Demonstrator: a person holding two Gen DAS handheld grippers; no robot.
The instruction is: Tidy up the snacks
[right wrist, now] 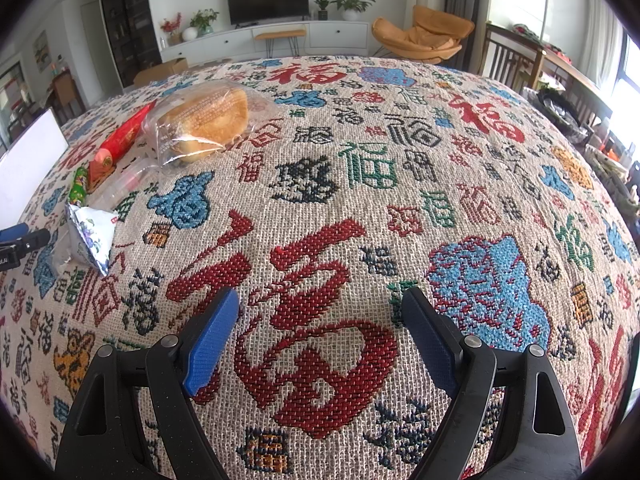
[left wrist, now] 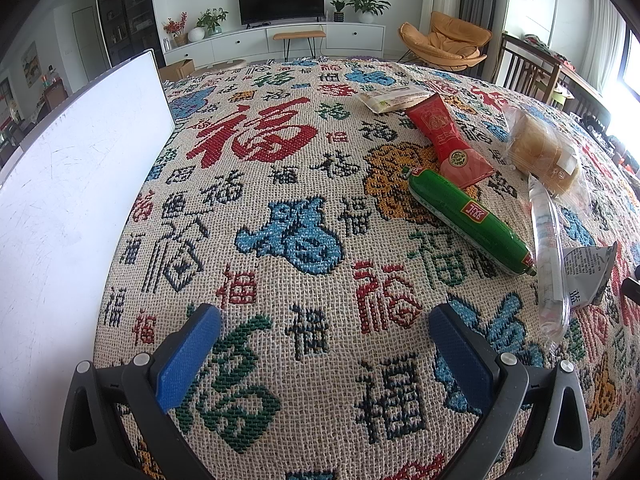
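my left gripper [left wrist: 324, 344] hangs over the woven cloth [left wrist: 280, 184] with its blue pads [left wrist: 188, 356] spread wide and nothing between them, only the patterned weave below. my right gripper [right wrist: 320, 332] is the same, jaws apart and empty above a big red character in the cloth. out from the left gripper, up and to its right, lie the snacks in a loose cluster: a green sausage [left wrist: 468, 220] lying diagonally, its far end resting against a red packet [left wrist: 448, 136]; beyond the red packet a pale flat wrapper [left wrist: 392, 98]; to the right a clear bag of bread [left wrist: 544, 156]; nearer me a long clear plastic sleeve [left wrist: 548, 256] and, touching it, a silver pouch [left wrist: 588, 272] with blue print. from the right gripper the same pile sits well off to the left, bread bag at the far end, silver pouch nearest. a white board [left wrist: 72, 200] stands at the cloth's left edge. past the cloth, a tv [left wrist: 280, 0] on a white cabinet [left wrist: 276, 40], potted plants [left wrist: 366, 6] and an orange chair [left wrist: 444, 42].
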